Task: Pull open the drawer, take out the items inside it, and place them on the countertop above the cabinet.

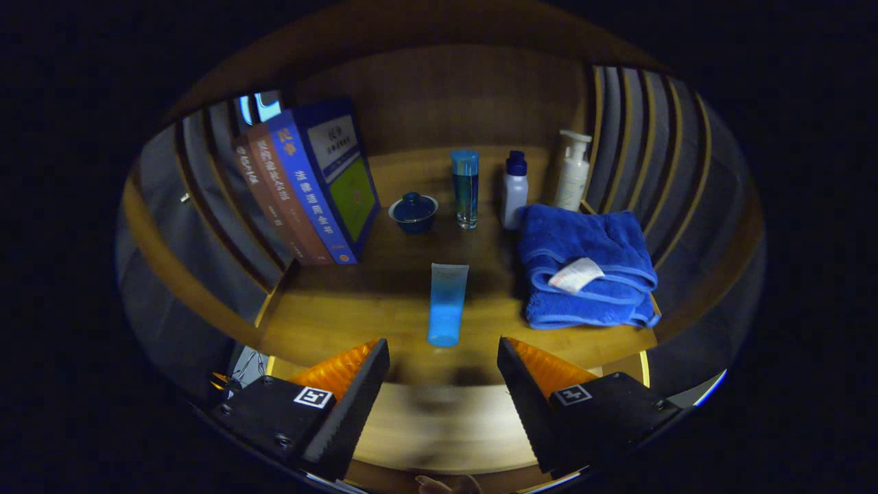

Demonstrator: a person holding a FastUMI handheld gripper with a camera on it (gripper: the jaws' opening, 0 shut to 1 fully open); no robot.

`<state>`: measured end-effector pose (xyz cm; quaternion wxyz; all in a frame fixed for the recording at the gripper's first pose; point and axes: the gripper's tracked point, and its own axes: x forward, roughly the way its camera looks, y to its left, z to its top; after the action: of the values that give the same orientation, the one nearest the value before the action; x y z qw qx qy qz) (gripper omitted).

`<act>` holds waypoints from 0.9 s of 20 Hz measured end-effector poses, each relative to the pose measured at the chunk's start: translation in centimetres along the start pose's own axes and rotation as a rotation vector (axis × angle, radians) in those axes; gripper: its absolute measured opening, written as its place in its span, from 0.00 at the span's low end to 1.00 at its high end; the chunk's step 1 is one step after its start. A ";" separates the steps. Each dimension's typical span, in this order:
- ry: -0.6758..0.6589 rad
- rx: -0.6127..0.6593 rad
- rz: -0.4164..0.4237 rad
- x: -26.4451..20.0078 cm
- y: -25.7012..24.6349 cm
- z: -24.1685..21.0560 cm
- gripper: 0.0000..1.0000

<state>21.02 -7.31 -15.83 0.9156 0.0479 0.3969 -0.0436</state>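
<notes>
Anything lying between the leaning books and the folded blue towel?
Yes, in the gripper view: a light blue squeeze tube lies flat on the wooden countertop, just ahead of the open gripper.

Print on books and tags, little of it legible to us

We see large Chinese characters down the spines of the books [302, 185], too blurred for us to read surely; the blue cover's white panel carries print too small to tell. The towel [583, 264] has a white tag, unreadable. Each finger of the claw [443, 357] bears a square black-and-white marker.
</notes>
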 end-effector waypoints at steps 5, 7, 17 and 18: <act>-0.148 0.010 0.046 -7.3 0.5 -2.7 1.00; -0.211 0.001 0.051 -9.8 0.4 -4.5 1.00; -0.392 0.029 0.047 -15.4 0.1 -17.4 1.00; -0.404 0.032 0.053 -15.6 0.1 -18.5 1.00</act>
<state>-2.91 -4.29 -17.01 0.9765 0.0634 0.2030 -0.0344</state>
